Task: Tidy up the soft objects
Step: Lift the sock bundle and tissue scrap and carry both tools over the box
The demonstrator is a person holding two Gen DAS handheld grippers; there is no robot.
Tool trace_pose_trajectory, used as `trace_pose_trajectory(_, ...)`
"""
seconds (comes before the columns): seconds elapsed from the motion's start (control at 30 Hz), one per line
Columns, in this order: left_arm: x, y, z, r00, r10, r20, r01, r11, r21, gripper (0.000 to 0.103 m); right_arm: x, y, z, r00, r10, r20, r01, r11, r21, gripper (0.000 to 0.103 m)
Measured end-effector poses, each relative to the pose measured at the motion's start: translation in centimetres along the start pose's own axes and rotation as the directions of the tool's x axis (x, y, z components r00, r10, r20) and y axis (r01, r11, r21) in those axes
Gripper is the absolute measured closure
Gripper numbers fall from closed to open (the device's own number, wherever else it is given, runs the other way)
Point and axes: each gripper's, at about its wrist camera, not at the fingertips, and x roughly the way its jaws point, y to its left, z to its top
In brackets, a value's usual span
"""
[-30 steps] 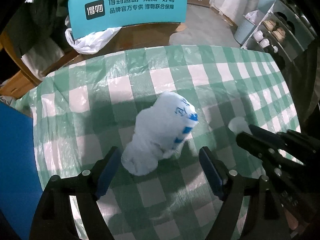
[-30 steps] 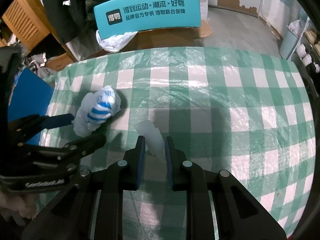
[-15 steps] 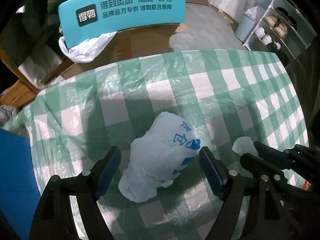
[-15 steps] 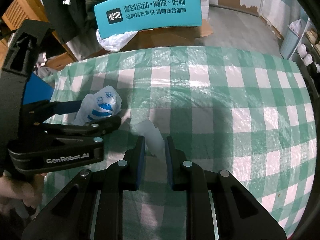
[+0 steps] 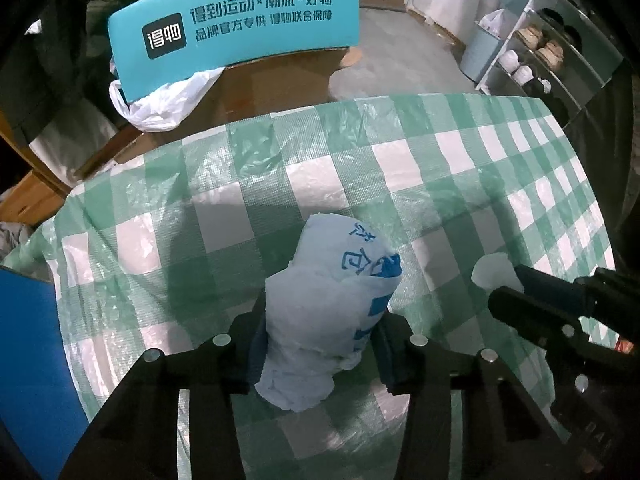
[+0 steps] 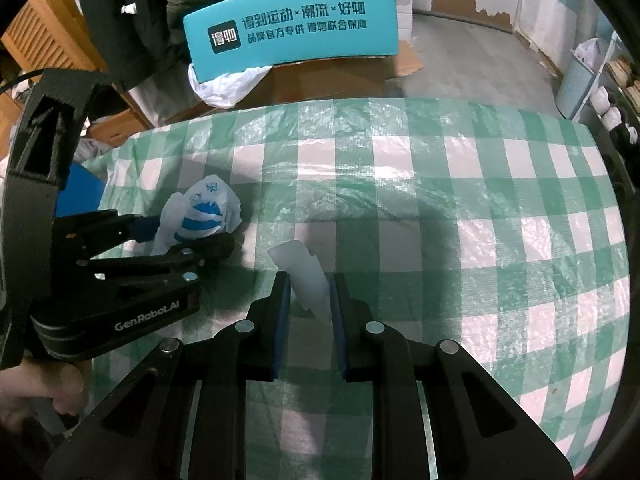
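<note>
A crumpled white bundle with blue print [image 5: 332, 300] sits on the green-checked tablecloth [image 5: 360, 168]. My left gripper [image 5: 320, 340] is shut on the bundle, its blue pads pressing both sides. The bundle also shows in the right wrist view [image 6: 204, 216], with the left gripper [image 6: 188, 236] around it. My right gripper [image 6: 308, 300] is shut on a small white soft piece [image 6: 304, 276] that sticks out above the pads. The piece [image 5: 492, 272] shows at the right in the left wrist view, held by the right gripper [image 5: 508, 288].
A teal sign with Chinese text [image 5: 236, 28] stands behind the table on a brown box, with a white plastic bag [image 5: 160, 104] beside it. A blue panel [image 5: 28, 360] is at the left edge. Shelves [image 5: 540, 56] stand at the far right.
My left gripper moved forward around the bundle and closed on it. The right gripper has stayed shut on the white piece in about the same place.
</note>
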Motion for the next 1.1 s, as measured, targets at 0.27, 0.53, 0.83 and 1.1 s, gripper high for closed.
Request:
trace_pose_trajectory(0.27, -1.7, 0.5, -0.8, 1.000, -0.019, 0.023, 0.019, 0.999, -0.027, 0.060, -0.8, 0.3, 0.1, 1.000, 0.000, 0.014, 0.000, 1.000, -0.004, 0.085)
trace_pose_trajectory(0.53, -4.4, 1.1, -1.7, 0.998, -0.015, 0.055, 0.018, 0.999, -0.043, 0.060, -2.2, 1.6, 0.4, 0.999, 0.006, 0.037, -0.005, 1.000, -0.019, 0.085)
trace_pose_trajectory(0.83, -8.0, 1.5, -3.0, 0.995, -0.013, 0.096, 0.019, 0.998, -0.061, 0.060, -4.5, 3.4, 0.2, 0.997, 0.013, 0.071, -0.011, 0.999, -0.037, 0.085)
trace_pose_trajectory(1.1, -10.5, 1.6, -4.6, 0.994, -0.003, 0.109, 0.011, 0.997, -0.073, 0.060, -6.3, 4.8, -0.5, 0.997, 0.015, 0.082, -0.012, 0.999, -0.044, 0.085)
